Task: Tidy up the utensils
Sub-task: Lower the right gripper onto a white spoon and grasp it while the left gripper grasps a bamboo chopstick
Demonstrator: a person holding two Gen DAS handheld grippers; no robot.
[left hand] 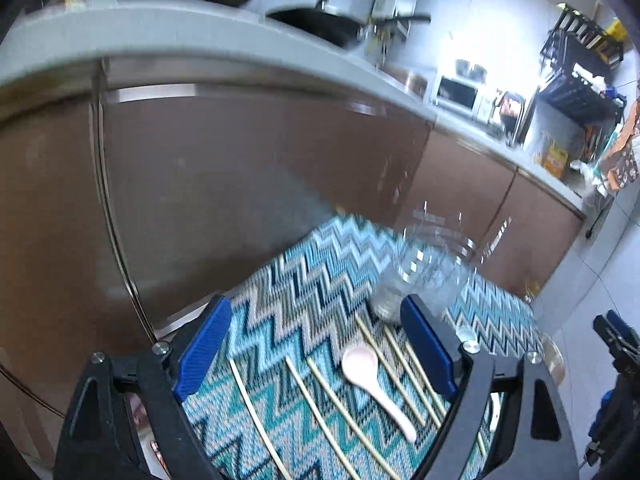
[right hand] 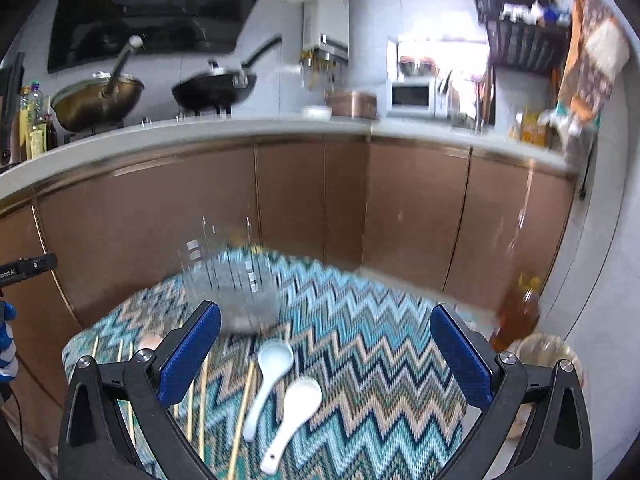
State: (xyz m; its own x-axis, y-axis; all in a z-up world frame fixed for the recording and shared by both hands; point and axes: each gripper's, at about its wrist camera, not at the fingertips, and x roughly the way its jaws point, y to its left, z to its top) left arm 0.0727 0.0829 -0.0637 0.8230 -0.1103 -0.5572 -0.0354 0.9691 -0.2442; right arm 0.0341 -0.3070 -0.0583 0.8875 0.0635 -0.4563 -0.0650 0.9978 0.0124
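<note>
A small table with a blue zigzag cloth point(left hand: 320, 272) point(right hand: 380, 320) holds the utensils. In the left wrist view a pink spoon point(left hand: 370, 376) lies among several thin chopsticks point(left hand: 320, 404), and a clear glass jar point(left hand: 424, 276) stands beyond them. My left gripper point(left hand: 316, 344) is open and empty above the cloth. In the right wrist view two pale spoons point(right hand: 268, 376) point(right hand: 294, 412) lie side by side, chopsticks point(right hand: 242, 416) lie to their left, and the jar point(right hand: 232, 280) stands behind. My right gripper point(right hand: 326, 348) is open and empty above the spoons.
Brown cabinets point(right hand: 312, 200) under a grey counter point(right hand: 240, 128) stand close behind the table. Two woks point(right hand: 216, 88) sit on the stove, a microwave point(right hand: 412, 96) farther right. An oil bottle point(right hand: 518, 312) and a bin point(right hand: 544, 354) stand on the floor at right.
</note>
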